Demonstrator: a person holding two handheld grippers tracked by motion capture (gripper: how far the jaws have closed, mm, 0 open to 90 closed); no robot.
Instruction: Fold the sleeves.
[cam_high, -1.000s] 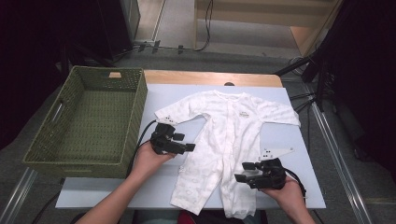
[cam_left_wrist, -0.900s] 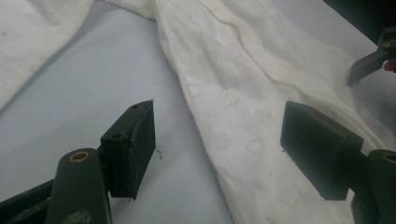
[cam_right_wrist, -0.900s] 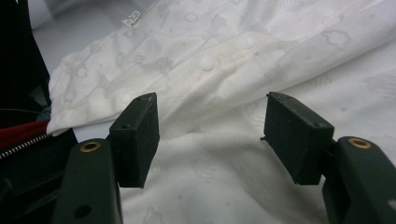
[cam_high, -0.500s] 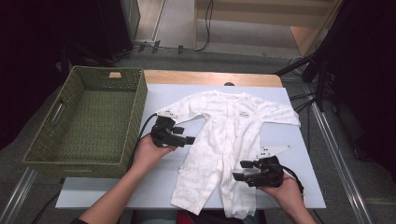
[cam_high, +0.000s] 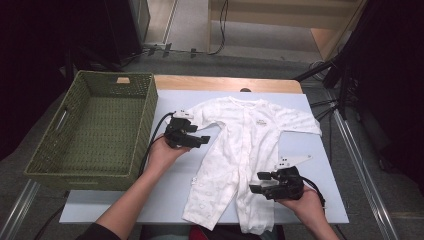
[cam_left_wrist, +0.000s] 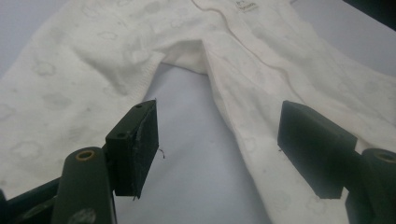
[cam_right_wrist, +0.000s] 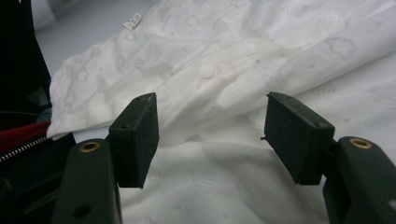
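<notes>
A white baby romper (cam_high: 245, 150) lies flat and face up on the pale blue table top (cam_high: 170, 185), sleeves spread, legs toward the near edge. My left gripper (cam_high: 202, 141) hovers at the romper's left armpit, pointing right. In the left gripper view it (cam_left_wrist: 219, 140) is open, with bare table between the jaws, the sleeve (cam_left_wrist: 70, 93) on one side and the body (cam_left_wrist: 289, 70) on the other. My right gripper (cam_high: 257, 182) points left over the romper's right leg. In its own view the gripper (cam_right_wrist: 210, 135) is open above snap-buttoned fabric (cam_right_wrist: 210, 70), gripping nothing.
A deep green woven basket (cam_high: 150, 115) stands on the left of the table, close to my left hand. A wooden strip (cam_high: 225, 84) runs along the far edge. Dark stands and cables (cam_high: 330, 75) crowd the floor to the right.
My left gripper has moved a little away from me and to the right, up to the sleeve's armpit. The right gripper has stayed over the leg.
</notes>
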